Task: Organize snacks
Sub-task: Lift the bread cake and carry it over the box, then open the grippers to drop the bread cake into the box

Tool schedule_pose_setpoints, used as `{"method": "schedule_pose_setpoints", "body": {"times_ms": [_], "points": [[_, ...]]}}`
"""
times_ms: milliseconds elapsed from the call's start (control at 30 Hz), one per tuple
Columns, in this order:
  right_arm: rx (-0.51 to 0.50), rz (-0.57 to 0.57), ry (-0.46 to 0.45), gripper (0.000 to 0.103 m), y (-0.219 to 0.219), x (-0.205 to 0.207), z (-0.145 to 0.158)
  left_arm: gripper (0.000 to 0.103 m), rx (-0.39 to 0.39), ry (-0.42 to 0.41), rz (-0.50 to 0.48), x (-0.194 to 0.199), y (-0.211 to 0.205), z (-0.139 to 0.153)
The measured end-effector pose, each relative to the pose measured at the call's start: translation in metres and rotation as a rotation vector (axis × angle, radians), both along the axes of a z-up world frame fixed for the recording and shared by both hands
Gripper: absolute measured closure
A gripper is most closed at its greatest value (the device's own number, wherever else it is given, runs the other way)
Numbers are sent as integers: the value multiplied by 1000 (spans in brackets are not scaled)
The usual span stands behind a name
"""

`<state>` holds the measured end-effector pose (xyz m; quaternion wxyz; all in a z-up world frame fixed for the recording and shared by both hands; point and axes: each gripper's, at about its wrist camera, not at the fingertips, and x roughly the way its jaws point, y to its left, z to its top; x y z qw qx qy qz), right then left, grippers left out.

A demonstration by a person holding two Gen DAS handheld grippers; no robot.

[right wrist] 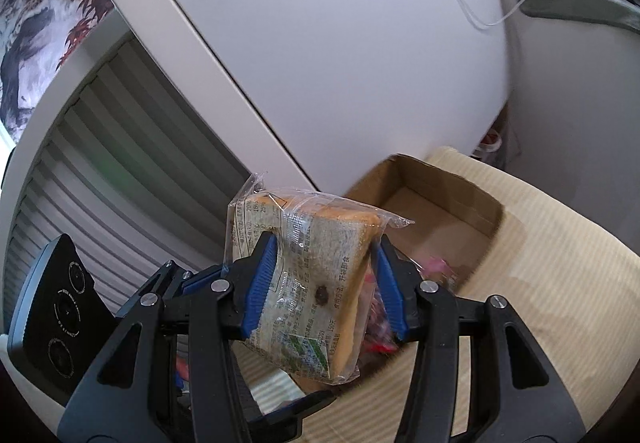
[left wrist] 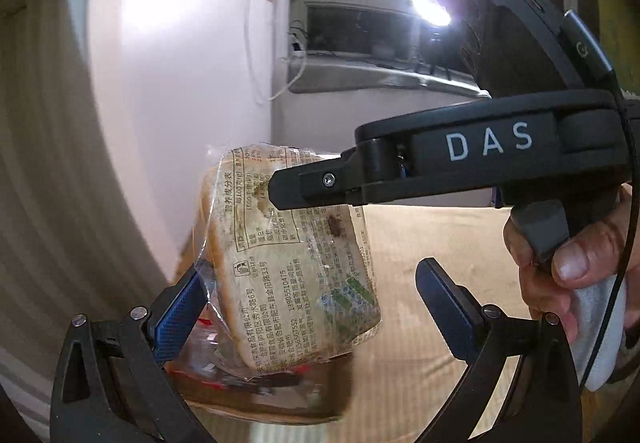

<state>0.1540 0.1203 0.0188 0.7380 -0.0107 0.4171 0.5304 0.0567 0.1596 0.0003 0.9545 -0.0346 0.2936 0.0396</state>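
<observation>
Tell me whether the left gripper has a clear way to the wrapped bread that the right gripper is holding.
Probably yes. The left gripper is open with the wrapped bread between its fingers, nearest its left pad. The right gripper clamps the sides higher up, leaving the lower part free.

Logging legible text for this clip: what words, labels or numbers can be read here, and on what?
"DAS": white letters on the right gripper body, left wrist view.
"营养成分表": heading of the table on the bread packet.
"13905510475": number in the packet's print, left wrist view.
"150天": packet, near its lower edge.
Remaining packet print: too small to read reliably.
Writing on the black device: too small to read.
</observation>
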Motion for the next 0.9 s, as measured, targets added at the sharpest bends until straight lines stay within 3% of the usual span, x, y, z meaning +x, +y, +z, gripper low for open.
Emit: {"method": "schedule_pose_setpoints", "body": {"times_ms": [200, 367, 500, 733, 867, 900], "points": [[-4, 8, 30, 52, 21, 9, -17, 3, -8, 18, 38, 12, 26, -6], [-118, -98, -4, 52, 8, 19, -46, 2, 32, 72, 88, 18, 35, -16], [-173, -191, -133, 52, -14, 6, -45, 2, 9, 103, 125, 8, 51, -26], [-247, -254, -356, 44, -27, -43, -37, 2, -38, 101, 149, -4, 58, -30], [-249, -302, -409, 43, -35, -68, -29, 2, -31, 83, 129, -22, 47, -23], [-246, -325, -423, 39, -37, -74, -28, 2, -31, 80, 125, -23, 45, -22]]}}
